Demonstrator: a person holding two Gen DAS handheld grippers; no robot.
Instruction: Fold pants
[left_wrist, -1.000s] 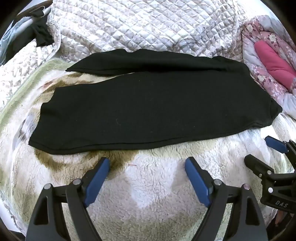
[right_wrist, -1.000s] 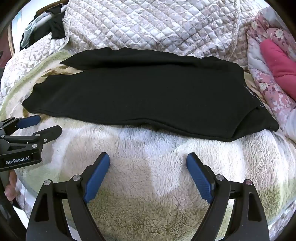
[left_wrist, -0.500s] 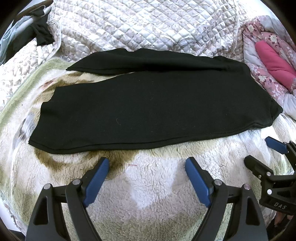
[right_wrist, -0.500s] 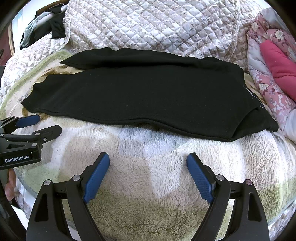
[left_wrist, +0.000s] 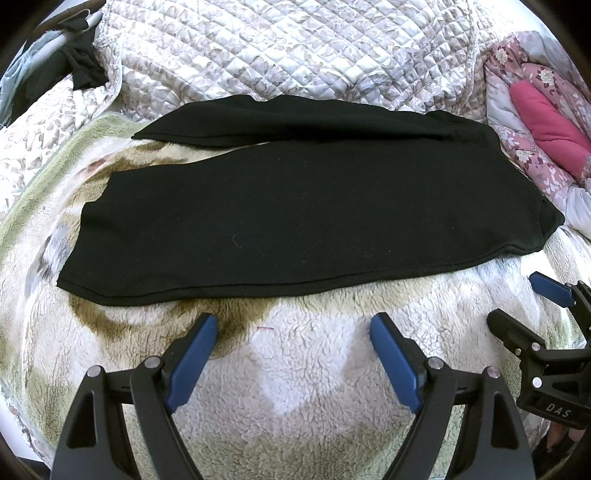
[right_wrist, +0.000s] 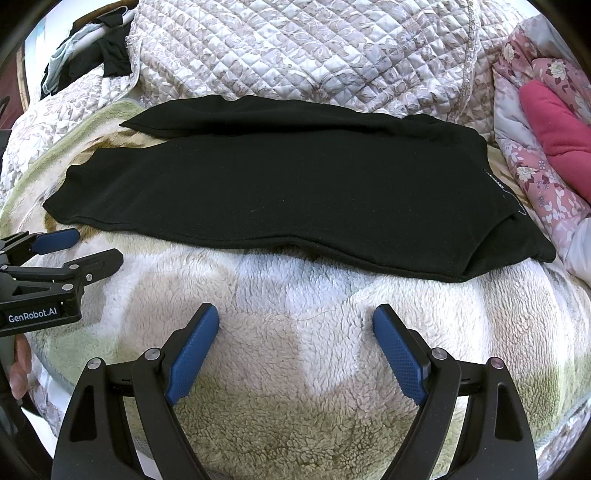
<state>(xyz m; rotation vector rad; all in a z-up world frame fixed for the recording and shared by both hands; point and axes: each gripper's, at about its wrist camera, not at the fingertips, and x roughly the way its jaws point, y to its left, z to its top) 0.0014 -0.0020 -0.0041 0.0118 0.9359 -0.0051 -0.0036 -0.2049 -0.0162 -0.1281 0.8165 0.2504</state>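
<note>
Barely shifted since the earlier frames: left gripper (left_wrist: 293, 328) and right gripper (right_wrist: 295, 319) both spread wide, holding nothing, poised over the fleece blanket (right_wrist: 303, 369) just short of the black pants (left_wrist: 295, 214). Beyond the blue fingertips (right_wrist: 195, 343), pants lying flat across the blanket, legs running left, waist to the right. Behind the pants, a quilted cover (left_wrist: 295, 48); right of them, floral bedding (right_wrist: 535, 173) with a pink cushion (left_wrist: 546, 122).
</note>
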